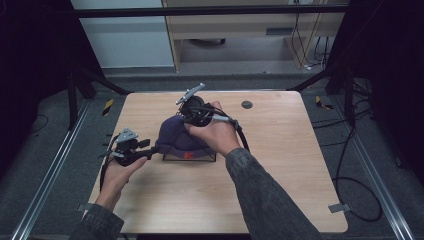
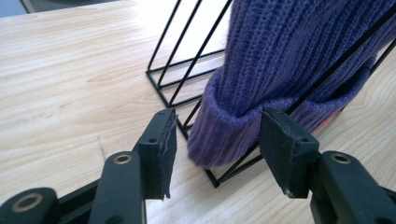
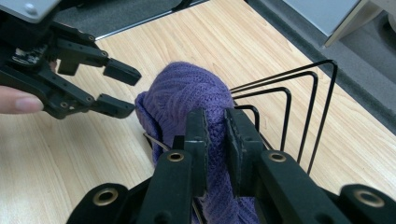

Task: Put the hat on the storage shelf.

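Note:
A purple knitted hat (image 1: 175,136) is draped over a black wire rack (image 1: 209,159) in the middle of the wooden table (image 1: 280,165). My right gripper (image 1: 189,119) comes down on the hat's top from behind and is shut on a fold of the knit (image 3: 215,135). My left gripper (image 1: 153,148) lies low at the hat's left side. Its jaws stand open around the hat's rolled cuff (image 2: 224,135), and the pads (image 2: 161,144) do not press on it. In the right gripper view the left gripper (image 3: 116,88) shows open beside the hat (image 3: 182,93). Something orange-red (image 1: 188,156) sits under the hat inside the rack.
A small dark round disc (image 1: 246,104) lies on the far part of the table. Metal rails (image 1: 55,165) run along both sides of the table, and black cables (image 1: 350,190) trail over the floor at the right. The rack's wire loops (image 3: 303,107) rise behind the hat.

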A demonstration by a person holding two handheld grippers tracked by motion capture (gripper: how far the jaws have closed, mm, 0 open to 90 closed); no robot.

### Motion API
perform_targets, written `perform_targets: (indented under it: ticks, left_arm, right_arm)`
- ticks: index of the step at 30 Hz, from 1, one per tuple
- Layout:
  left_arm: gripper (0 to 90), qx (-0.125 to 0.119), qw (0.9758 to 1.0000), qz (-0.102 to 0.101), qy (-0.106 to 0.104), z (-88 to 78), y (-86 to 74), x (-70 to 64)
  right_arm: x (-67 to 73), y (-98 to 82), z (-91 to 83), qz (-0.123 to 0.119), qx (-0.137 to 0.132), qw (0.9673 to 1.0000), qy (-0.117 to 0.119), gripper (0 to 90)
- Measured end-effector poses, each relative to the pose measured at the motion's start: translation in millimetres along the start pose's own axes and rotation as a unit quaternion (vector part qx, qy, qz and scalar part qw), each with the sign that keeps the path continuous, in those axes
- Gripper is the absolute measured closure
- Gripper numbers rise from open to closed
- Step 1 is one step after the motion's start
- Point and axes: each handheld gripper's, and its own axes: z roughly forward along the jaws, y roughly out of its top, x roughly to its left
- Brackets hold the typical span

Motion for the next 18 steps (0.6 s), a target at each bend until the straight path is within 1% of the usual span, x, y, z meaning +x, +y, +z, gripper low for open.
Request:
perform_targets:
  ticks: [2,4,8,10,12,14,16,17,18]
  left_arm:
    - [46.1,0.0,0.9999,0.0,0.015,-3.3,-3.9,2.4]
    - [45.9,0.006,0.9997,0.0,0.024,-4.4,-7.0,4.6]
    - [45.5,0.011,0.9993,-0.003,0.036,-5.0,-12.2,7.4]
    - [43.8,0.019,0.9985,0.006,0.051,-4.7,-14.4,8.0]
    - [39.7,0.032,0.9966,0.022,0.072,-3.5,-18.7,7.6]
    - [34.3,0.043,0.9951,0.031,0.083,-1.9,-21.0,8.9]
    - [29.7,0.057,0.9923,0.042,0.102,0.1,-22.7,10.8]
    - [27.3,0.062,0.9918,0.041,0.104,0.8,-23.5,12.3]
    - [24.3,0.067,0.9918,0.035,0.103,1.3,-24.3,14.1]
  right_arm:
    - [0.9,0.2,0.9,0.002,0.0,1.0,0.0,79.8]
    - [1.4,0.7,1.4,0.002,0.0,1.0,0.001,79.7]
    - [1.3,0.8,2.6,0.004,0.0,1.0,0.001,78.6]
    - [0.6,-0.3,3.4,0.011,0.002,0.9999,0.001,74.7]
    - [-0.3,-1.5,1.5,0.015,-0.007,0.9999,-0.004,73.2]
    - [-1.6,-1.5,-4.9,0.022,-0.021,0.9995,-0.004,72.7]
    - [-2.4,-1.7,-9.7,0.024,-0.025,0.9994,-0.003,72.6]
    - [-2.6,-1.9,-12.1,0.024,-0.027,0.9993,-0.004,72.4]
    - [-2.8,-2.1,-14.4,0.025,-0.028,0.9993,-0.005,72.3]
